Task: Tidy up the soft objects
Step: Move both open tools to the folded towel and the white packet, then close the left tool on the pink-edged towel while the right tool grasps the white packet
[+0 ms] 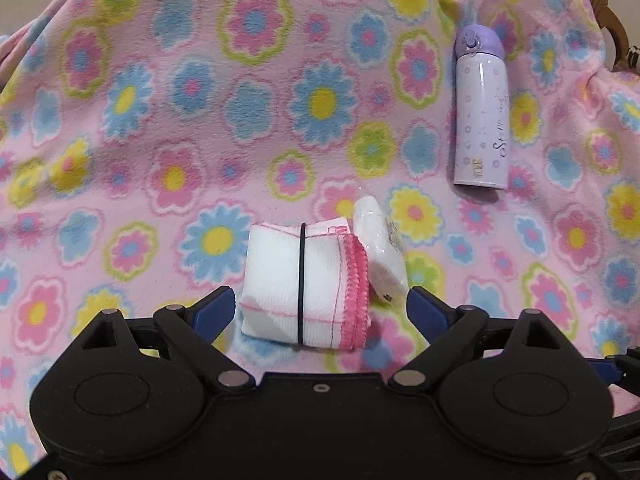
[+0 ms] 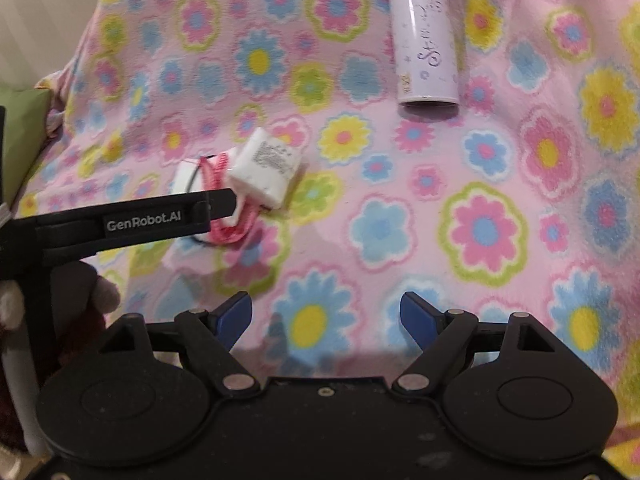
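Note:
A folded white cloth with a pink crocheted edge and a black band around it [image 1: 306, 286] lies on the flowered pink blanket [image 1: 160, 120]. My left gripper [image 1: 320, 312] is open, its blue fingertips either side of the cloth's near end. A small white wrapped packet [image 1: 382, 254] leans against the cloth's right side. In the right wrist view the cloth [image 2: 216, 200] and packet [image 2: 266, 168] lie at centre left, with the left gripper's black finger [image 2: 160, 220] across the cloth. My right gripper [image 2: 326, 312] is open and empty above the blanket [image 2: 460, 200].
A lilac bottle with a purple cap [image 1: 482, 116] lies on the blanket at the right; it also shows in the right wrist view [image 2: 424, 36]. A brown wicker handle [image 1: 608, 20] is at the far right. A green cushion [image 2: 20, 140] sits at the left edge.

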A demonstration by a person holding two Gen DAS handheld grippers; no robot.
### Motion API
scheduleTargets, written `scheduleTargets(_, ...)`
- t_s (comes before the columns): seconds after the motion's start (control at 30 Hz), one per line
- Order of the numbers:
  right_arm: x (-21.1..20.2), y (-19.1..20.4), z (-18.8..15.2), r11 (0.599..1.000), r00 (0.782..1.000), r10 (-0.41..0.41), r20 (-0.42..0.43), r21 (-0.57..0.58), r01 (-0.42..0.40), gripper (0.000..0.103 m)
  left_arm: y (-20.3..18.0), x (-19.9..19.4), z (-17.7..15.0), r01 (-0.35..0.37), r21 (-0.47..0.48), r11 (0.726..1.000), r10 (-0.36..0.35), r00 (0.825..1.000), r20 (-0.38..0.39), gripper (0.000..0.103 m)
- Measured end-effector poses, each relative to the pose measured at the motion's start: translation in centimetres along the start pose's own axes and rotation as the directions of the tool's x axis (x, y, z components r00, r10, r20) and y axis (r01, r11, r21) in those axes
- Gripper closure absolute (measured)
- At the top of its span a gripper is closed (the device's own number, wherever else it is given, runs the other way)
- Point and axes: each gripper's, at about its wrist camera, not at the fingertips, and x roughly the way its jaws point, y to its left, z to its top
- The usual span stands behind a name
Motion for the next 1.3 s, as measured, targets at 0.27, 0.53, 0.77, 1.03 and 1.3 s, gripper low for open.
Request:
scheduleTargets(0.27, 2.1, -0.7, 0.6, 0.999, 0.999, -0.036, -0.013, -0.003, 0.036, 0.02, -0.4, 3.2, 0.2, -0.047, 0.031, 0.998, 0.048, 0.999, -0.018, 0.009)
scheduleTargets(0.53, 2.1, -1.3, 1.9, 0.999, 0.999, -0.04, 0.017, -0.013, 0.04, 0.019, 1.2, 4.7, 0.3, -0.05, -0.014, 0.999, 0.049, 0.997, -0.057, 0.02)
scheduleTargets(0.77, 1.8, -1.5, 3.3, 0.999, 0.999, -0.008, 0.04, 0.038, 0.006, 0.012, 3.2, 2.6, 1.5, -0.099, -0.067, 0.993, 0.092, 0.99, -0.103, 0.028)
scheduleTargets(1.03, 3.0, 1.6, 5.6, 1.0, 0.995, 0.016, 0.099, 0.012, -0.017, 0.0, 6.6, -1.6, -0.5, -0.243, -0.022, 0.97, 0.239, 0.965, -0.103, 0.027)
scheduleTargets(1.3, 8.2, 6.4, 8.3, 0.997, 0.992, -0.061, 0.107, -0.049, 0.066, 0.0, 9.3, -0.3, -1.6, -0.245, -0.089, 0.966, 0.231, 0.962, -0.143, 0.024)
